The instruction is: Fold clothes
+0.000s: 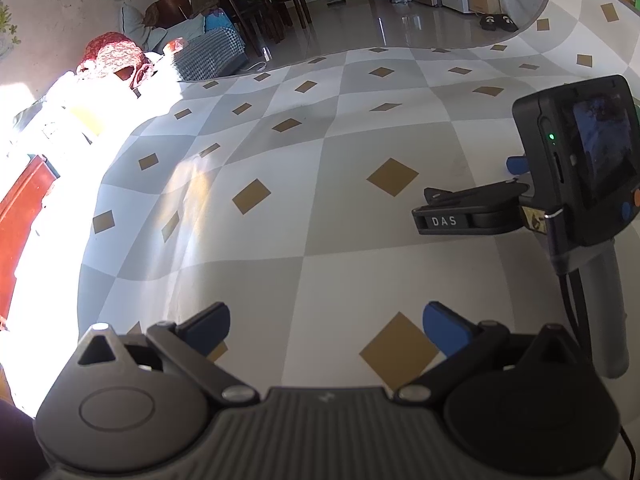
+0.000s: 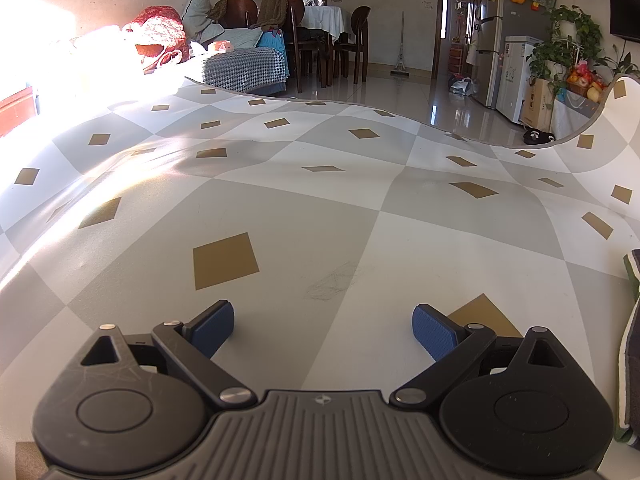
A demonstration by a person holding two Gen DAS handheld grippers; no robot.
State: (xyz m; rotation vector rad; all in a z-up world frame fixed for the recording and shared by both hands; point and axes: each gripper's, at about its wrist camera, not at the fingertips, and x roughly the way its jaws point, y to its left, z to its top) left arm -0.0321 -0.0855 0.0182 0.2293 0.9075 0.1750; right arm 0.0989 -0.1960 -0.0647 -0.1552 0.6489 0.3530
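Observation:
My left gripper point(image 1: 326, 328) is open and empty, low over a table with a grey, white and tan checked cover point(image 1: 280, 200). My right gripper point(image 2: 323, 328) is open and empty over the same cover point(image 2: 320, 208). It also shows from the side in the left wrist view point(image 1: 516, 174), at the right, with its camera body above it. A folded garment edge, dark grey with white and green trim point(image 2: 632, 344), lies at the far right in the right wrist view. No garment lies between either pair of fingers.
A heap of red and white cloth point(image 1: 112, 60) lies on a sofa past the table's far left corner, in strong sunlight. Dining chairs and a table point(image 2: 320, 40) stand beyond. A fridge point(image 2: 492, 52) and plants stand at the back right.

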